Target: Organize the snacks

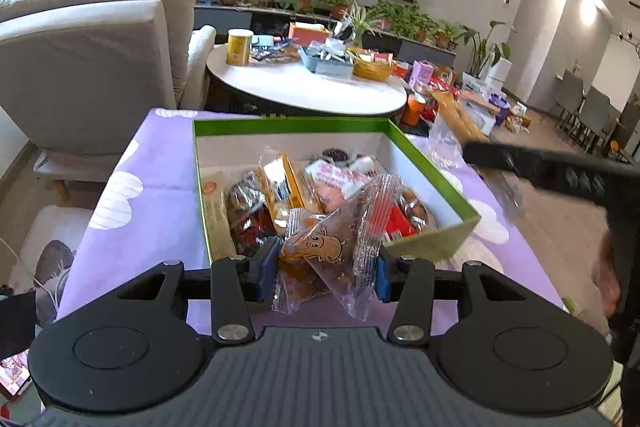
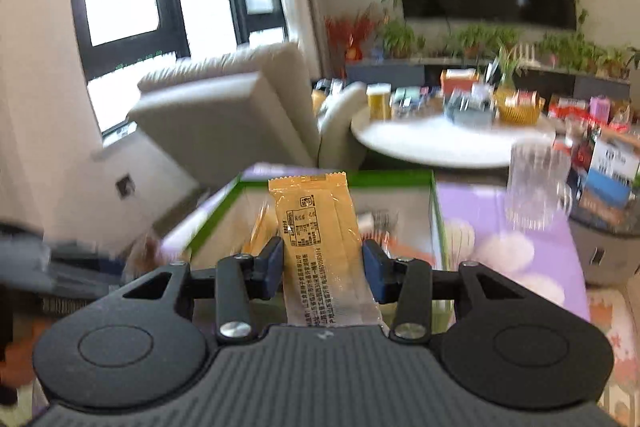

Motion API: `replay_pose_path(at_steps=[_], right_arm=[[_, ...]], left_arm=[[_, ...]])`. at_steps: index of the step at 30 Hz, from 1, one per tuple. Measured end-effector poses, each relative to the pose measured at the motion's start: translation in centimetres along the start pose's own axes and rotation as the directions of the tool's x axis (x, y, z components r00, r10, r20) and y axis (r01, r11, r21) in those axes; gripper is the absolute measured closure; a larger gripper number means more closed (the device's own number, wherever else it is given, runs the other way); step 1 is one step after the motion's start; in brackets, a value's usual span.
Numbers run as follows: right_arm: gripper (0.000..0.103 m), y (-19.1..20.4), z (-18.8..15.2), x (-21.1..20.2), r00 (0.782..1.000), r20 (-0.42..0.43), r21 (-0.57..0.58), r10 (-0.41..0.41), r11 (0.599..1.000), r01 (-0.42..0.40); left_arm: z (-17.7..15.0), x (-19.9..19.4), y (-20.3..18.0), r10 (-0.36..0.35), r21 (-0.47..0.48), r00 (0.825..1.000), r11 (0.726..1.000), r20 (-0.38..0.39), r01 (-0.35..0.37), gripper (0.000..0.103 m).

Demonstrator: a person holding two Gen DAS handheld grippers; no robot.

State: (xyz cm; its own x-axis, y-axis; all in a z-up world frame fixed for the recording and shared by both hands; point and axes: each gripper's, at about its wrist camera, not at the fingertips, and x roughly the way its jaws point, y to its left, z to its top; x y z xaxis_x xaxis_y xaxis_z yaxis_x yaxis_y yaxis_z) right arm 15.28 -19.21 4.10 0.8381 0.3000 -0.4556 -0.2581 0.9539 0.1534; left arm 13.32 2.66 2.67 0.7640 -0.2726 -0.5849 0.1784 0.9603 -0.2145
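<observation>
A green-rimmed cardboard box point(image 1: 432, 239) holds several wrapped snacks on a purple cloth. My left gripper point(image 1: 326, 265) is shut on a clear packet with an orange cartoon print point(image 1: 324, 251), held at the box's near edge. My right gripper point(image 2: 323, 267) is shut on a long yellow snack bar point(image 2: 316, 223), held upright just in front of the same green box point(image 2: 436, 195). The right gripper also shows as a dark arm at the right of the left wrist view point(image 1: 560, 175).
A clear glass mug point(image 2: 536, 183) stands on the purple cloth point(image 1: 148, 195) right of the box. A round white table point(image 1: 308, 89) with baskets, a yellow can and snack boxes lies behind. A beige armchair point(image 1: 92, 59) stands at left.
</observation>
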Motion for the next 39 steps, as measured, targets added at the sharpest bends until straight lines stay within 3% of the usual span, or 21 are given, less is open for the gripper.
replay_pose_path(at_steps=[7,9,12,13,18,24,28,30,33,39], right_arm=[[0.047,0.6,1.7,4.6,0.997,0.032,-0.045,-0.066,0.997,0.068],[0.022,0.2,1.3,5.5,0.992,0.046,-0.034,-0.114,0.993,0.115],[0.003,-0.4,-0.6,4.5,0.965,0.126,0.004,-0.230,0.973,0.232],[0.001,-0.5,-1.3,4.1,0.961,0.135,0.014,-0.243,0.970,0.243],[0.000,-2.6,-4.9,3.4,0.979,0.018,0.067,-0.204,0.977,0.202],[0.000,-4.0,-8.5,0.8,0.967,-0.046,0.123,-0.250,0.959,0.254],[0.000,-4.3,-8.6,0.2,0.963,-0.077,0.176,-0.258,0.947,0.268],[0.000,-4.5,-8.3,0.5,0.964,-0.085,0.208,-0.252,0.942,0.265],[0.000,-4.6,-8.2,0.5,0.971,-0.079,0.251,-0.225,0.938,0.238],[0.000,-3.5,-8.1,0.6,0.977,-0.072,0.200,-0.201,0.957,0.211]], left_arm=[[0.6,0.0,0.1,0.011,-0.003,1.000,1.000,0.016,-0.011,0.060],[0.6,0.2,0.2,0.016,-0.004,1.000,1.000,0.011,-0.016,0.060],[0.8,1.0,0.4,0.020,0.001,1.000,1.000,-0.013,-0.020,0.060],[0.9,1.3,0.5,0.022,-0.002,1.000,1.000,-0.021,-0.022,0.060],[1.5,2.9,0.7,0.017,-0.018,0.999,1.000,-0.039,-0.018,0.060],[3.7,4.5,0.6,0.042,-0.002,0.999,0.999,-0.025,-0.042,0.059],[5.1,6.1,-0.2,0.031,-0.002,0.999,1.000,-0.026,-0.031,0.054],[5.3,7.3,-0.7,0.062,0.001,0.996,0.998,-0.066,-0.062,0.054],[4.5,7.7,-1.1,0.052,-0.006,0.994,0.999,-0.092,-0.053,0.053],[3.5,6.4,-0.6,0.053,0.003,0.996,0.999,-0.072,-0.053,0.053]])
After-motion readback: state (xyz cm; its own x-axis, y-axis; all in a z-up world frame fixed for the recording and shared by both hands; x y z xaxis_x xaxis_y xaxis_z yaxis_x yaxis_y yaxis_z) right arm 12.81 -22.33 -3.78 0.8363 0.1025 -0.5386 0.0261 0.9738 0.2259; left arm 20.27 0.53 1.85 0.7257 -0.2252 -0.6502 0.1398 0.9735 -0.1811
